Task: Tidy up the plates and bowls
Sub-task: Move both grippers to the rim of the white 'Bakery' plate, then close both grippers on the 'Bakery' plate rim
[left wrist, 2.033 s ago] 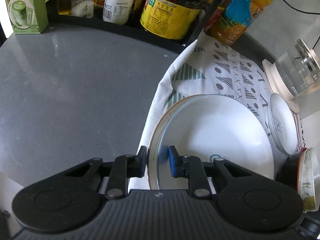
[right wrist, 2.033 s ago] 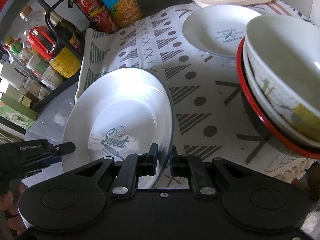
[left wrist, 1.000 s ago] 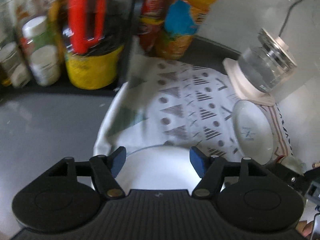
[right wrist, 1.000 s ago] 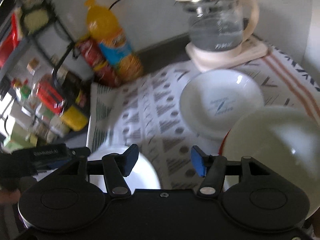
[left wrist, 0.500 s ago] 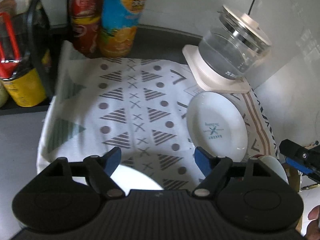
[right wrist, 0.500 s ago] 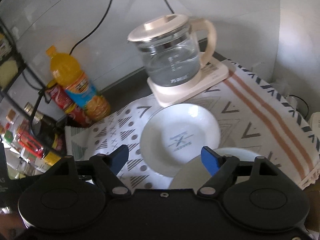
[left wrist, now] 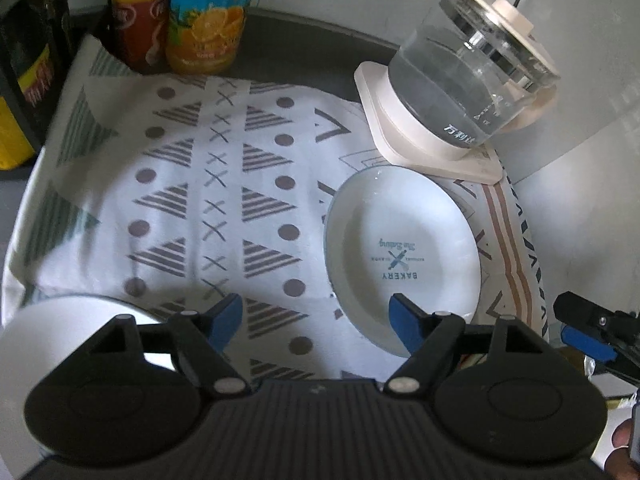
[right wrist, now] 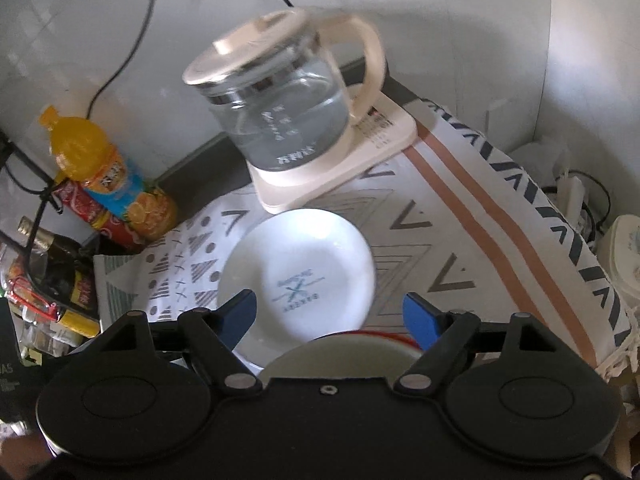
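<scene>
Blue-padded left gripper (left wrist: 316,322) spread wide, nothing between the jaws after just opening. Right gripper (right wrist: 332,316) equally wide, also freshly opened, also empty. Small plate (left wrist: 402,256) flat on the patterned cloth (left wrist: 192,184), just ahead of the left gripper's right pad. Large plate (left wrist: 60,328) well to the left of the small plate, at the cloth's near corner. Bowl (right wrist: 340,354) with a red rim close below the small plate. Glass kettle (left wrist: 468,92) just behind it; orange bottle (right wrist: 108,176) far left behind.
</scene>
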`<state>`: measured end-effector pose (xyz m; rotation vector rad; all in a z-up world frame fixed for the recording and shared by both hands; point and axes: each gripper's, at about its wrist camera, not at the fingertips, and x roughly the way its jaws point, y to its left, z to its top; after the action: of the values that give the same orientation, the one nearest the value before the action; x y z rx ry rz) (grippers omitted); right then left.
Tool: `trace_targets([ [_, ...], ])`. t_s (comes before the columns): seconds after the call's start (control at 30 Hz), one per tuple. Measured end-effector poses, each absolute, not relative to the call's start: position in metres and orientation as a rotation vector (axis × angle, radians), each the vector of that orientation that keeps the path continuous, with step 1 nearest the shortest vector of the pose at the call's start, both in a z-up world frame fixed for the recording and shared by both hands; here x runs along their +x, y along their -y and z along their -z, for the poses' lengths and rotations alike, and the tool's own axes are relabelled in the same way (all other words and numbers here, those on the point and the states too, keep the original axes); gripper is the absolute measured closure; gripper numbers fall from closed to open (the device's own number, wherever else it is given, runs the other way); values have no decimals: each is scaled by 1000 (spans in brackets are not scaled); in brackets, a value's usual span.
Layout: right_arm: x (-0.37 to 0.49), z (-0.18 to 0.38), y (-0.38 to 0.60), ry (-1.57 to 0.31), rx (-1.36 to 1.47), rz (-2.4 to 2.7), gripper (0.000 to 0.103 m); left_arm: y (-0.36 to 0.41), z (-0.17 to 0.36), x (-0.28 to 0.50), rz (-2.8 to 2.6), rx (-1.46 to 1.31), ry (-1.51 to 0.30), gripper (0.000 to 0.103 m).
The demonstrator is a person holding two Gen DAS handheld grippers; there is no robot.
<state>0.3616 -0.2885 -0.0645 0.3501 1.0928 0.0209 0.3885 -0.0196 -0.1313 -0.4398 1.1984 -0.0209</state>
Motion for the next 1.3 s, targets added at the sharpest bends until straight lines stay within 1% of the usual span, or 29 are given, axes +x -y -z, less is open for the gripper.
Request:
trace_targets([
  [0.07,368,71,298,-1120,362,-28,25,24,135,389,1,-458,-1201,24],
  [0.23,385,87,315,-1184,390,-55,30,32,147,388,-29,-517,-1196,26],
  [0.37,398,102,325,-1241,426,-95,37,32,160,386,-64,-608,-1189,30],
  [0.5,412,117,334,-1297,450,-124,47,33,170,385,-92,-682,-1181,42],
  [0.53,415,120,336,-1311,456,-138,49,33,173,384,-101,-696,-1182,48],
  [0.6,422,128,338,-1340,464,-165,55,35,178,383,-117,-732,-1187,54],
  [0.67,429,138,340,-1371,470,-181,58,36,183,380,-130,-768,-1191,62],
  [0.77,438,152,341,-1418,480,-220,63,39,187,378,-150,-805,-1187,68],
  [0.97,452,176,341,-1488,464,-292,68,43,191,382,-163,-842,-1168,80],
  [1.1,457,187,343,-1516,468,-331,75,44,195,389,-172,-859,-1167,88],
  [1.2,461,193,343,-1526,468,-368,80,43,197,395,-167,-877,-1172,89],
  [1.27,463,195,342,-1524,474,-386,81,41,197,398,-162,-885,-1181,89],
  [1.3,464,195,342,-1525,471,-394,83,40,197,398,-159,-887,-1184,89],
])
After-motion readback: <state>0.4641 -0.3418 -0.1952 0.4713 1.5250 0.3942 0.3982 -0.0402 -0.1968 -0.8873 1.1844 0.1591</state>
